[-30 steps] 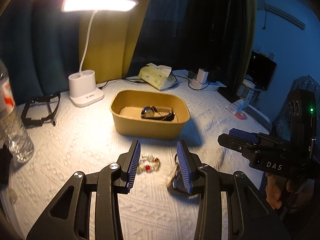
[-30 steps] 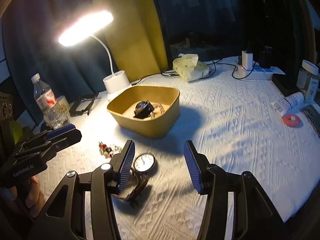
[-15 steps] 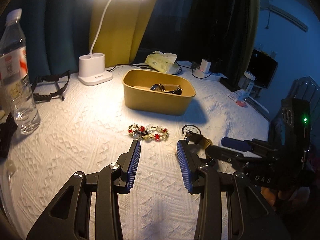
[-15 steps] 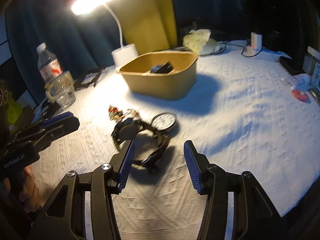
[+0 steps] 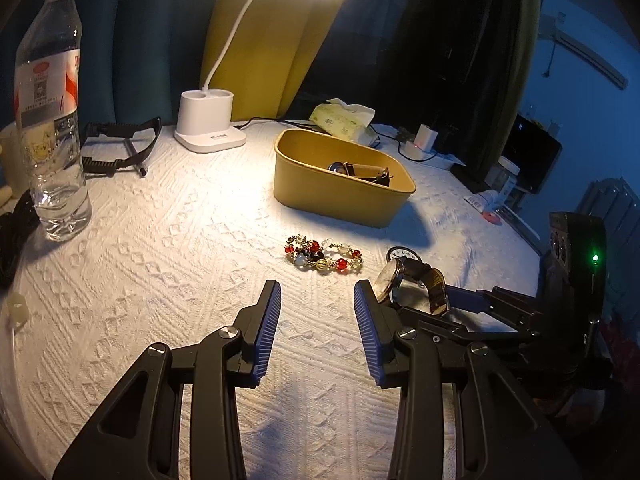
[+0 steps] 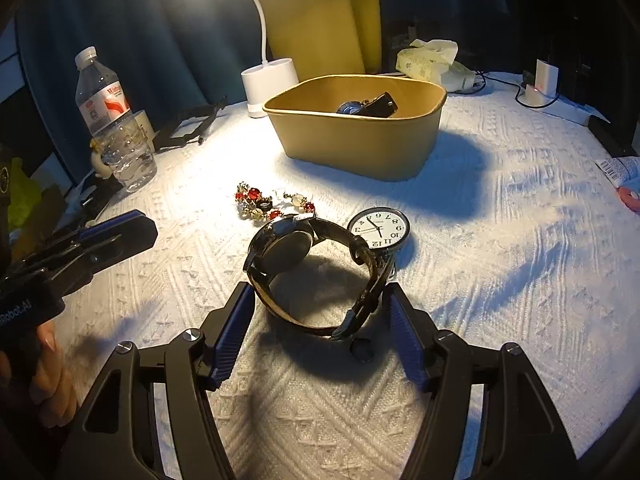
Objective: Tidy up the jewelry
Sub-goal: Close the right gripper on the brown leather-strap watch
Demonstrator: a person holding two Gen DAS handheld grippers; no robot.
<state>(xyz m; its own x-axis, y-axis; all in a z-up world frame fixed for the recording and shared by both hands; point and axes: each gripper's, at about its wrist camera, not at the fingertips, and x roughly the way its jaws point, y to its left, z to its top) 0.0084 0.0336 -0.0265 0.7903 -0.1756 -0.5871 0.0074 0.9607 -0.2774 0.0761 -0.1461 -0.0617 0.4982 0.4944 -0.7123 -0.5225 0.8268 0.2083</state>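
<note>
A dark leather-strap wristwatch (image 6: 312,268) stands on its edge on the white cloth, its strap loop between the open fingers of my right gripper (image 6: 318,332), untouched by the pads; it also shows in the left wrist view (image 5: 416,286). A white-faced pocket watch (image 6: 378,227) lies just behind it. A red and gold bead bracelet (image 5: 322,258) lies ahead of my open, empty left gripper (image 5: 316,320); it also shows in the right wrist view (image 6: 268,204). The yellow box (image 5: 344,196) farther back holds another watch (image 5: 360,170).
A water bottle (image 5: 50,112) stands at the left with a cup (image 6: 128,152) beside it. A white desk lamp base (image 5: 208,128), a black frame (image 5: 116,148), a tissue pack (image 5: 344,118) and a charger (image 6: 544,80) sit toward the back.
Both grippers dropped lower and closer to the cloth. My right gripper moved forward so its fingers now flank the wristwatch strap. My left gripper pulled back from the bracelet.
</note>
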